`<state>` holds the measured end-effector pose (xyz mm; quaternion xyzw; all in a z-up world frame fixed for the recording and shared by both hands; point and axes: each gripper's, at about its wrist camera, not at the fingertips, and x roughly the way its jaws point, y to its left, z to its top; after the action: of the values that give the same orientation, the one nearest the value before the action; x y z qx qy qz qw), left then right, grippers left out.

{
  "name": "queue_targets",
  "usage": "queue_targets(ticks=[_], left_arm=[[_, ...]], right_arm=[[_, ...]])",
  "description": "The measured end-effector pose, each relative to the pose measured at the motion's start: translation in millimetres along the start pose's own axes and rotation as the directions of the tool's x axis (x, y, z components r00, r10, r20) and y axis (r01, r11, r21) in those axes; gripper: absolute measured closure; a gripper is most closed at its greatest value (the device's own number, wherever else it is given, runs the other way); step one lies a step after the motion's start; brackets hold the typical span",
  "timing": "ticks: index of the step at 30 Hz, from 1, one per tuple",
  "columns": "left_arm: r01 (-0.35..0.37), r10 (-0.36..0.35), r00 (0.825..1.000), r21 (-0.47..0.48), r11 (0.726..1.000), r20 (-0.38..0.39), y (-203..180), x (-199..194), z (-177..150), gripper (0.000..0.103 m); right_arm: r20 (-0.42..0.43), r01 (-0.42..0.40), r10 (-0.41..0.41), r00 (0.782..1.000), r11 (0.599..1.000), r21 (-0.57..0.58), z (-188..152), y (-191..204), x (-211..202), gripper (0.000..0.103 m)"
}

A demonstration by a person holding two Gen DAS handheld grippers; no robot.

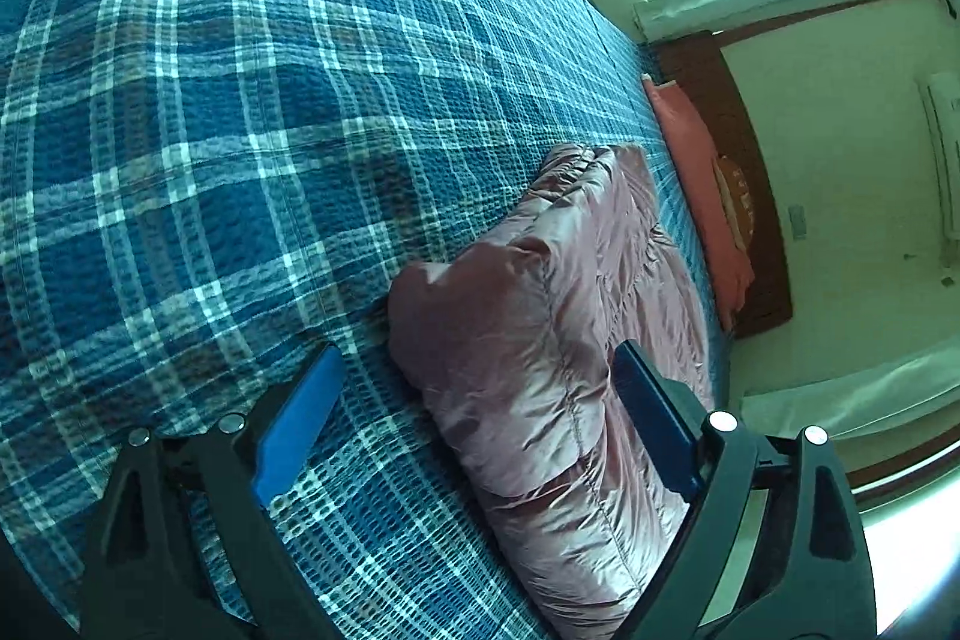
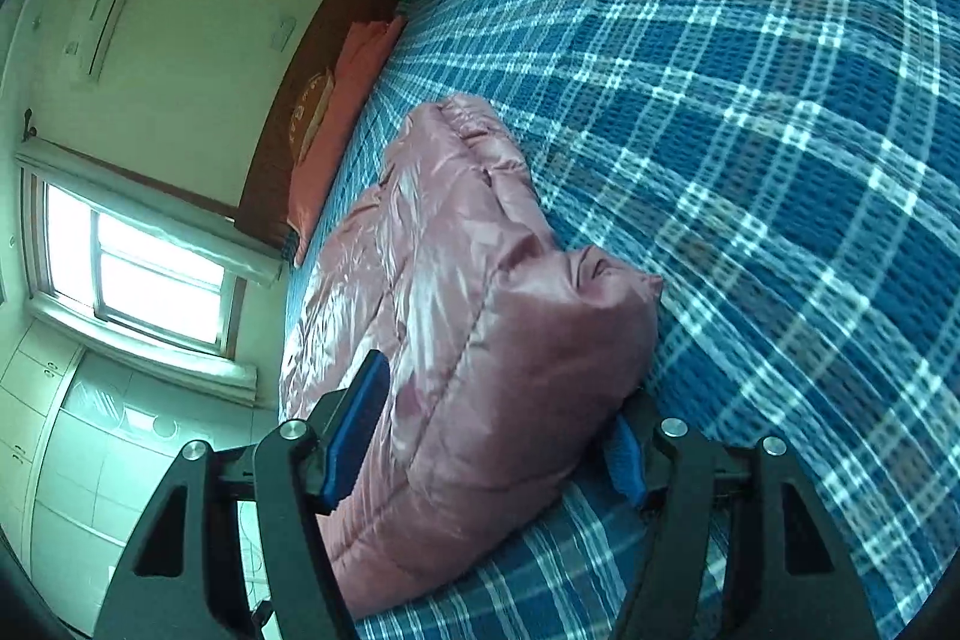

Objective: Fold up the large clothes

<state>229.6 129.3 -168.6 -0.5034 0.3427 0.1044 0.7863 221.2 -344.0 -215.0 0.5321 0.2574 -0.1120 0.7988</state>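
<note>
We see a glossy pink quilted puffer jacket (image 1: 540, 340), bundled into a long roll, lying on a blue plaid waffle-weave bedspread (image 1: 210, 130). Its long axis runs from our grippers toward the dark wooden headboard (image 1: 744, 196), where a salmon pillow (image 1: 702, 184) leans. A round yellowish emblem on the headboard carries marks too blurred to read. The left gripper (image 1: 480, 388) is spread wide around the near end. The right gripper (image 2: 498, 412) has its 2 blue pads pressed into the jacket's sides.
</note>
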Motion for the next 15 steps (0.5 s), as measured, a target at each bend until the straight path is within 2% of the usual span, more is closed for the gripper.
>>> queue_targets(ticks=[1,2,3,4,6,8,12,15], left_arm=[[-0.019,0.019,1.000,0.009,1.000,0.004,-7,11,4,0.028],[-0.023,0.023,1.000,0.025,0.999,0.003,-9,11,4,0.046],[0.012,-0.011,1.000,0.044,0.999,-0.008,-12,14,5,0.059],[0.060,-0.058,0.998,0.064,0.996,-0.026,-13,14,7,0.075],[0.064,-0.061,0.997,0.074,0.995,-0.036,-16,16,10,0.080],[0.083,-0.080,0.996,0.078,0.993,-0.047,-18,15,12,0.086],[0.101,-0.096,0.994,0.123,0.987,-0.052,-21,5,15,0.091],[0.111,-0.104,0.993,0.124,0.986,-0.063,-11,-8,14,0.091]], right_arm=[[0.010,0.007,-0.008,1.000,1.000,0.005,1,-1,0,0.041],[0.014,0.016,-0.016,1.000,1.000,0.007,2,-1,1,0.050],[0.011,0.013,-0.013,1.000,1.000,0.009,4,-4,2,0.059],[0.004,0.006,-0.006,1.000,1.000,0.011,4,-8,2,0.063],[-0.005,-0.010,0.010,1.000,1.000,-0.001,3,-11,0,0.076],[-0.006,-0.023,0.023,1.000,1.000,-0.020,2,-11,-6,0.081],[-0.006,-0.028,0.028,1.000,0.998,-0.061,-5,-8,-23,0.085],[-0.018,-0.035,0.034,0.999,0.998,-0.058,-9,-10,-33,0.085]])
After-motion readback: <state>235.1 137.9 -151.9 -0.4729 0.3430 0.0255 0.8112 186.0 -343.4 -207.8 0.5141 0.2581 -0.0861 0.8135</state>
